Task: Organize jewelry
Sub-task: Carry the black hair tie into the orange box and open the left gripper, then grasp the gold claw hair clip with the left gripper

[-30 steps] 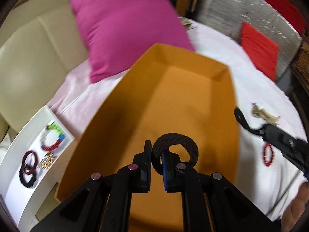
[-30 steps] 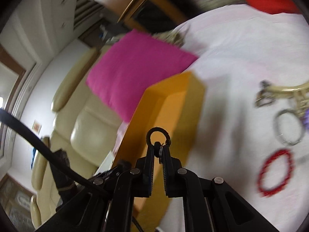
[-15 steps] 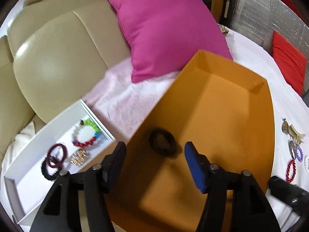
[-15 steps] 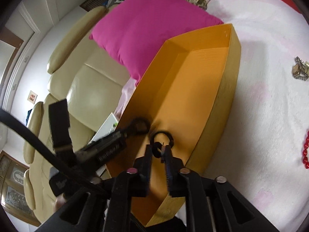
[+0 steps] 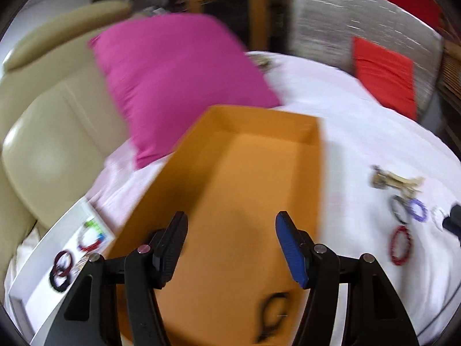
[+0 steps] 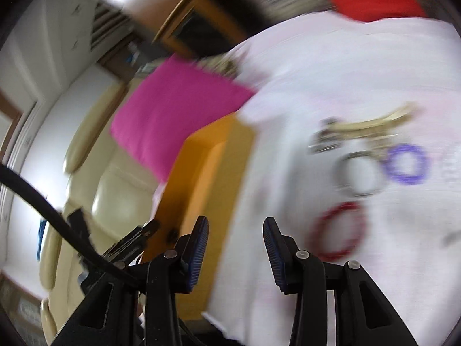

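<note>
My left gripper (image 5: pixel 230 245) is open and empty above the orange box (image 5: pixel 314 173). A small black ring (image 5: pixel 272 314) lies blurred on the box floor near its front. My right gripper (image 6: pixel 234 248) is open and empty over the white cloth beside the orange box (image 6: pixel 207 173). On the cloth lie a red bead bracelet (image 6: pixel 338 229), a grey ring (image 6: pixel 360 174), a purple bracelet (image 6: pixel 407 163) and a gold piece (image 6: pixel 371 128). They also show in the left wrist view: the red bracelet (image 5: pixel 400 245), the purple bracelet (image 5: pixel 416 209) and the gold piece (image 5: pixel 397 180).
A white tray (image 5: pixel 31 271) at the left holds a multicoloured bead bracelet (image 5: pixel 90 235) and dark bracelets (image 5: pixel 62 269). A pink pillow (image 5: pixel 178 83) leans on a cream sofa (image 5: pixel 43 132) behind the box. Red cushions (image 5: pixel 383 77) lie at the back right.
My right gripper has opened, let go of the small black ring and swung right toward the jewelry on the cloth. The ring now lies in the orange box. My left gripper stays open and has shifted right.
</note>
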Available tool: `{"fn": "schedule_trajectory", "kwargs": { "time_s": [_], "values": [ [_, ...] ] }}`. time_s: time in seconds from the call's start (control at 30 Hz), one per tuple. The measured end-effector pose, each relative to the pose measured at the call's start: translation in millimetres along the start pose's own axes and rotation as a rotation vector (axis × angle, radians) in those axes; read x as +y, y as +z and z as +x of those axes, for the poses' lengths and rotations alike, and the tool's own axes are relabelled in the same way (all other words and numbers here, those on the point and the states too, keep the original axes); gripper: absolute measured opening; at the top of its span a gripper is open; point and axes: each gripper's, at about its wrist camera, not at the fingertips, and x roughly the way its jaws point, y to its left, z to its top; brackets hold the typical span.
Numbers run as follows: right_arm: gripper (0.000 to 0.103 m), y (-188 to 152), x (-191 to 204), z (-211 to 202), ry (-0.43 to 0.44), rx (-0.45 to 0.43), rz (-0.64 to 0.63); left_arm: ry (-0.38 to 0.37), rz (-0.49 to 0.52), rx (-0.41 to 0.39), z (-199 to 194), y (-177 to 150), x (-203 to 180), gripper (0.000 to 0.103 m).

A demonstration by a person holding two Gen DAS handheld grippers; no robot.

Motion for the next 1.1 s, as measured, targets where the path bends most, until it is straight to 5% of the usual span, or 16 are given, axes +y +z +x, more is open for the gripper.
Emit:
{"fn": "schedule_trajectory", "kwargs": {
  "time_s": [0.17,0.37,0.6,0.83,1.1],
  "values": [
    [0.043,9.4,-72.3,-58.2,-0.061,-0.119,0.146,-0.117,0.120,0.007,-2.3,-2.9,-65.3,0.064],
    [0.043,15.6,-123.9,-97.7,-0.114,-0.150,0.245,-0.183,0.203,0.056,10.9,-8.5,-120.9,0.064],
    [0.043,18.8,-148.3,-114.3,-0.144,-0.147,0.303,-0.216,0.229,0.121,29.8,-12.9,-160.8,0.064],
    [0.043,24.6,-162.0,-116.7,-0.160,-0.134,0.337,-0.254,0.192,0.140,43.0,-6.8,-162.1,0.064],
    [0.043,33.8,-179.9,-114.8,-0.207,-0.128,0.377,-0.367,0.183,0.092,44.6,10.2,-196.6,0.064]
  ]
}}
